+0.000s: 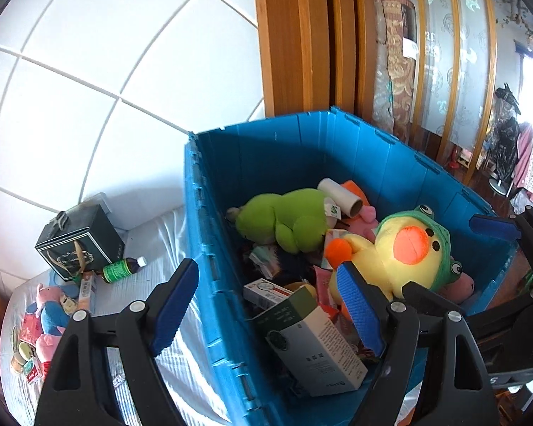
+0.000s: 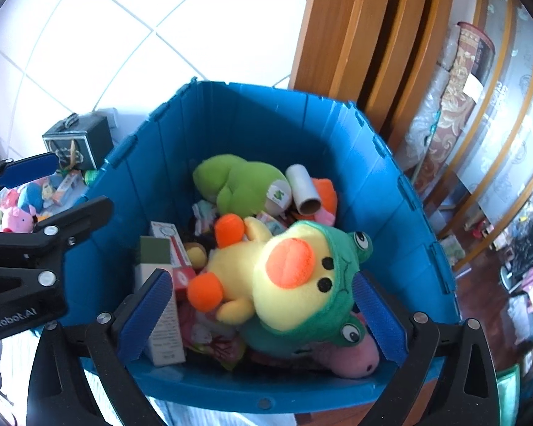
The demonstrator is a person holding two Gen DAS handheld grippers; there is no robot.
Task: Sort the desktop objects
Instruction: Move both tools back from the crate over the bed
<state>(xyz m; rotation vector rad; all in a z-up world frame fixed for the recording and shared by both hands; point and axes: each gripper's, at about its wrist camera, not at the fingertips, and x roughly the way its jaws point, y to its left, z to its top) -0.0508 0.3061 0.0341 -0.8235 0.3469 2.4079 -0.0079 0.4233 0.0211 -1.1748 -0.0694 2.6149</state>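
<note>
Left gripper [image 1: 268, 305]: matte black plastic frame with angular arms carrying triangular cut-outs. Round silver screw heads sit at the pivots. Each of its fingers [image 1: 174, 307] carries a blue pad with a ribbed, saw-toothed face.

Right gripper [image 2: 264, 314]: same build, black arms with triangular openings, silver screws at the joints, blue ribbed pads on its fingers [image 2: 149, 319].

In the right wrist view, the left unit's black body bears white lettering, partly cut off, ending "enRobot.AI".

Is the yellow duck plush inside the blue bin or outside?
Inside. The duck plush lies on other items within the blue bin walls.
</note>
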